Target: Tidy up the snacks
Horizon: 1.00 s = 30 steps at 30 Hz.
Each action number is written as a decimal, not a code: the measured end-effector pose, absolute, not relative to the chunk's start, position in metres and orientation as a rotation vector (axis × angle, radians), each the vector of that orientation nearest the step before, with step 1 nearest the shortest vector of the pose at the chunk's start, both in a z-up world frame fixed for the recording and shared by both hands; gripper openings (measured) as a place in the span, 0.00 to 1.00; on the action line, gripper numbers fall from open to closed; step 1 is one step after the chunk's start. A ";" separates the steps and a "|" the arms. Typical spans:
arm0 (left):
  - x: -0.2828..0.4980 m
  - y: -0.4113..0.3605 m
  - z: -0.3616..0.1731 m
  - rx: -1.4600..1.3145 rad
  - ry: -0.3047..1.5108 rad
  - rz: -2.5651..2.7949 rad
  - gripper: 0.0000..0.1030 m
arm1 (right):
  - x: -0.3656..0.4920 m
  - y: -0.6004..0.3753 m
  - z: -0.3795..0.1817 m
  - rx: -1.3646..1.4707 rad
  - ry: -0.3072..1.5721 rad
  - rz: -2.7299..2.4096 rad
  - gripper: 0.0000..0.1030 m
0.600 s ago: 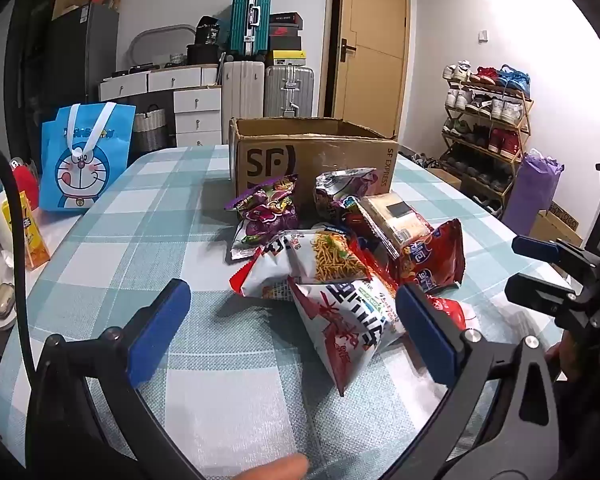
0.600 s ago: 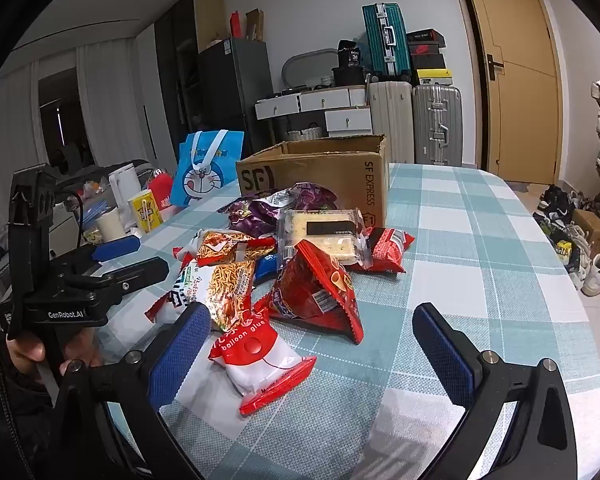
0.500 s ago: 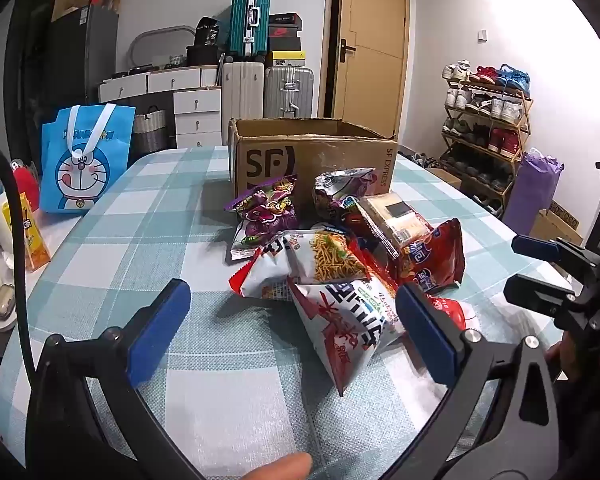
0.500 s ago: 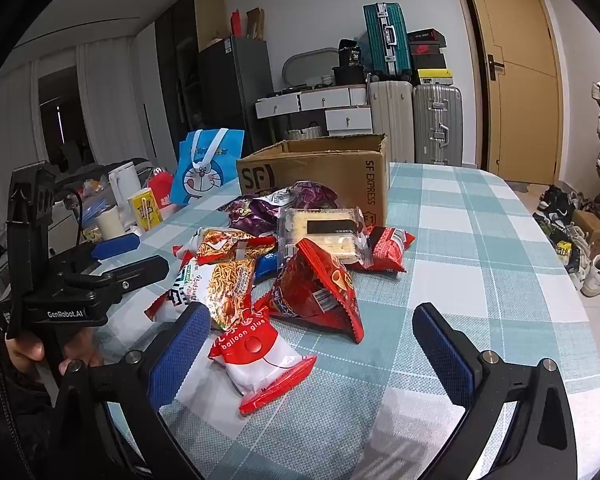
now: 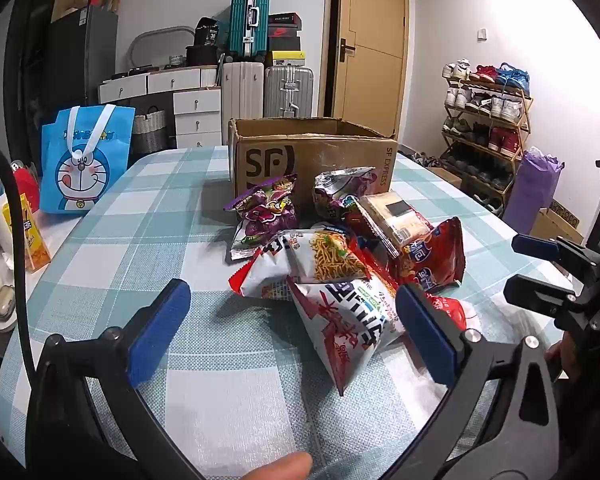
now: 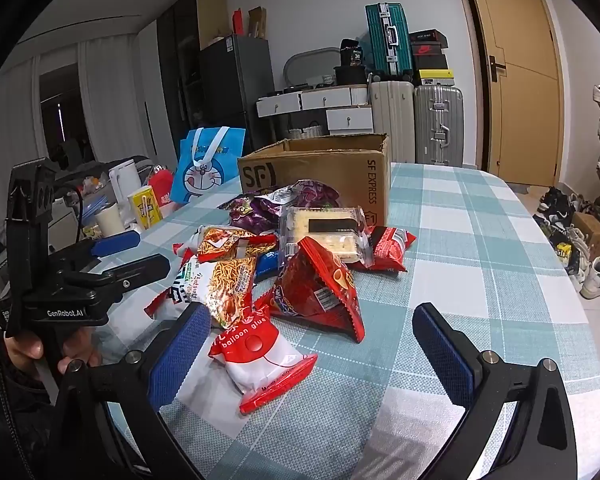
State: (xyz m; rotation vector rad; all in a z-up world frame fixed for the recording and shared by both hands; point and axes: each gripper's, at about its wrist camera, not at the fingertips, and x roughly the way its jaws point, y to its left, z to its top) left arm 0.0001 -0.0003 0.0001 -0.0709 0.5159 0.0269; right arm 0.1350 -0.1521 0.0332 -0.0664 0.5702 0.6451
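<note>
A pile of snack bags (image 5: 340,252) lies on the checked tablecloth in front of an open SF cardboard box (image 5: 312,156). The pile holds purple bags (image 5: 266,212), a noodle snack bag (image 5: 324,256), a white and red bag (image 5: 348,320), a red chip bag (image 6: 320,284), a clear cake pack (image 6: 324,232) and a white "balloon glue" bag (image 6: 260,356). My left gripper (image 5: 292,336) is open and empty, near the white and red bag. My right gripper (image 6: 312,348) is open and empty, with the balloon glue bag between its fingers' line of sight.
A blue Doraemon bag (image 5: 82,160) stands at the table's far left. A yellow carton (image 6: 146,206), a cup and a kettle sit on the left side. Suitcases (image 5: 260,80), drawers and a door stand behind. A shoe rack (image 5: 488,120) is at the right.
</note>
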 end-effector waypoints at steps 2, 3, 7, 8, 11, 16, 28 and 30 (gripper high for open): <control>0.000 0.000 0.000 -0.071 0.516 0.027 0.99 | 0.135 -0.153 0.032 -0.066 0.570 0.645 1.00; 0.000 0.000 0.000 -0.071 0.516 0.027 0.99 | 0.135 -0.153 0.032 -0.066 0.570 0.644 1.00; 0.000 0.000 0.000 -0.070 0.516 0.026 0.99 | 0.135 -0.153 0.032 -0.067 0.571 0.645 1.00; 0.000 0.000 0.000 -0.070 0.516 0.027 0.99 | 0.136 -0.153 0.032 -0.066 0.571 0.645 1.00; 0.000 0.000 0.000 -0.070 0.515 0.026 0.99 | 0.135 -0.153 0.032 -0.067 0.571 0.644 1.00; 0.000 0.000 0.000 -0.069 0.516 0.027 0.99 | 0.135 -0.152 0.031 -0.067 0.571 0.646 1.00; 0.000 0.000 0.000 -0.068 0.516 0.027 0.99 | 0.135 -0.151 0.032 -0.068 0.573 0.646 1.00; 0.000 0.000 0.000 -0.068 0.516 0.027 0.99 | 0.135 -0.152 0.032 -0.069 0.573 0.647 1.00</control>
